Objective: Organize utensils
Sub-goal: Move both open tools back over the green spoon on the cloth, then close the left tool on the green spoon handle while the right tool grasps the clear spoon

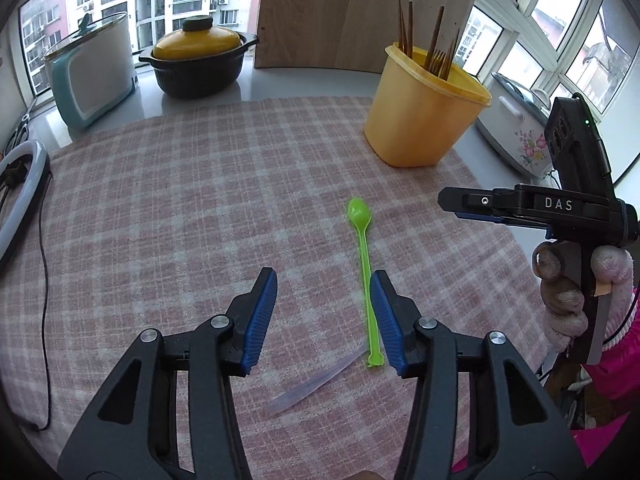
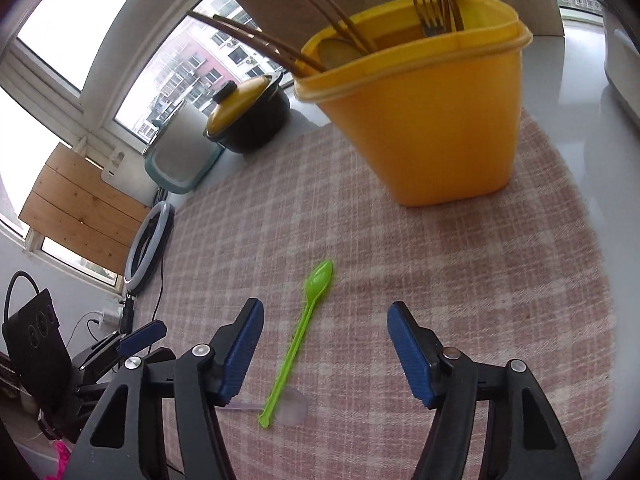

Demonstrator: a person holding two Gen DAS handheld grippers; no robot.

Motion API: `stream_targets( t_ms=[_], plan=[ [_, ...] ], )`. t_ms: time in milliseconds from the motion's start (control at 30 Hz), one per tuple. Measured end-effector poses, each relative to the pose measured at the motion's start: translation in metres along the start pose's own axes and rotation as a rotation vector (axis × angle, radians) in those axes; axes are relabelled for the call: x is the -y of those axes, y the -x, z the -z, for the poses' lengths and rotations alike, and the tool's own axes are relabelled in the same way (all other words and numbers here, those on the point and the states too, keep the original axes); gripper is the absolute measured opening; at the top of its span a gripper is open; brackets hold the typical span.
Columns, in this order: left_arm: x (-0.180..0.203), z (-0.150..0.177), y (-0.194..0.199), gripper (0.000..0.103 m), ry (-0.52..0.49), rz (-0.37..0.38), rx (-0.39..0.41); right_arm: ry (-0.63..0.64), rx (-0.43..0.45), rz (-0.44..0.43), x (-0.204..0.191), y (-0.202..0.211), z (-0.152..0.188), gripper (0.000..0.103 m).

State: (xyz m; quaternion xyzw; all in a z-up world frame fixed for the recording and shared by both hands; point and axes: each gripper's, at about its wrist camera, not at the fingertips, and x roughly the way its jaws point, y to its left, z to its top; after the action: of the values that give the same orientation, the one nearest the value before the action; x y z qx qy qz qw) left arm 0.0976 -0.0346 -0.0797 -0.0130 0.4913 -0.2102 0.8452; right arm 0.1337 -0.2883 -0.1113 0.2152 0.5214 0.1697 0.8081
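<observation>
A bright green plastic spoon (image 1: 365,264) lies flat on the pink checked cloth (image 1: 192,200); it also shows in the right wrist view (image 2: 298,336). A clear plastic spoon (image 1: 316,382) lies under its handle end, also visible in the right wrist view (image 2: 290,406). A yellow tub (image 1: 422,110) holds brown wooden forks and chopsticks; it stands close ahead in the right wrist view (image 2: 420,108). My left gripper (image 1: 324,312) is open above the cloth, its right finger beside the green handle. My right gripper (image 2: 324,344) is open above the green spoon, and appears side-on in the left wrist view (image 1: 472,208).
A black pot with a yellow lid (image 1: 200,60) and a white and teal appliance (image 1: 92,72) stand at the back left. A wooden board (image 1: 360,12) leans behind the tub. A floral white cooker (image 1: 516,128) sits right. A ring light (image 1: 20,184) and cable lie left.
</observation>
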Motion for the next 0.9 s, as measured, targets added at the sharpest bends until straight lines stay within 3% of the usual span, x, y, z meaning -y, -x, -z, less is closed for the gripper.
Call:
stream_targets(
  t_ms=[133, 200, 333, 433, 700, 900],
  plan=[
    [0.002, 0.002, -0.012, 0.044, 0.003, 0.034, -0.029, -0.026, -0.030, 0.007, 0.001, -0.009, 0.006, 0.057],
    [0.006, -0.001, -0.019, 0.039, -0.003, 0.049, -0.043, -0.040, -0.038, 0.003, 0.002, -0.009, 0.011, 0.055],
    [0.015, -0.010, -0.037, 0.038, -0.023, 0.072, -0.071, -0.071, -0.044, -0.006, 0.008, -0.005, 0.024, 0.051],
    [0.027, -0.018, -0.054, 0.032, -0.059, 0.077, -0.096, -0.115, -0.065, -0.025, 0.015, -0.003, 0.038, 0.045],
    [0.045, -0.027, -0.099, 0.025, -0.136, 0.044, -0.187, -0.226, -0.084, -0.067, 0.031, 0.006, 0.074, 0.039],
    [0.048, -0.024, -0.112, 0.021, -0.189, 0.001, -0.217, -0.242, -0.082, -0.074, 0.024, 0.004, 0.090, 0.038]
  ],
)
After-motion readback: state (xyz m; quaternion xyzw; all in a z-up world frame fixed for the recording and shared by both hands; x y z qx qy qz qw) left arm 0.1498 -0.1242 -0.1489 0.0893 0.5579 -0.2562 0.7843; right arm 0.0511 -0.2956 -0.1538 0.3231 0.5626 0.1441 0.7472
